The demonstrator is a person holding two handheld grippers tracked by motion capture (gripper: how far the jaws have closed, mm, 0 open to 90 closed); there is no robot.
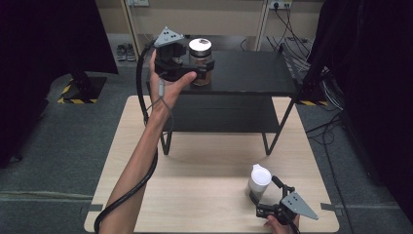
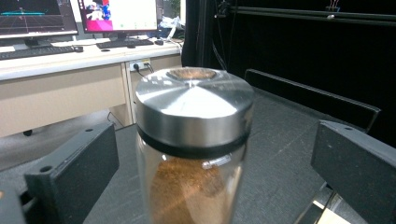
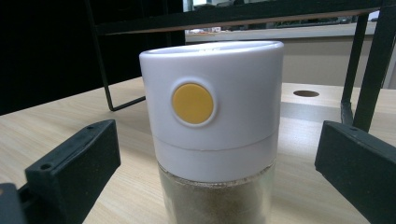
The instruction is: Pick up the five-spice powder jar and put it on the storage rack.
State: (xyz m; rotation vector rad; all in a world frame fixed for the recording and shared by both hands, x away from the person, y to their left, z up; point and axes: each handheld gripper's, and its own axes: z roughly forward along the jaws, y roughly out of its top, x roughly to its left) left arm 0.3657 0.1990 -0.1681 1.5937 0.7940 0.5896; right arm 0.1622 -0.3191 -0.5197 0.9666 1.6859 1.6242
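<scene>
One jar (image 1: 200, 61) of brown powder up on the black shelf (image 1: 253, 73), left gripper (image 1: 195, 68) jaws apart beside it; one white-capped shaker (image 1: 258, 181) left on the table (image 1: 195, 165) between the right gripper (image 1: 270, 192) jaws, also apart
</scene>
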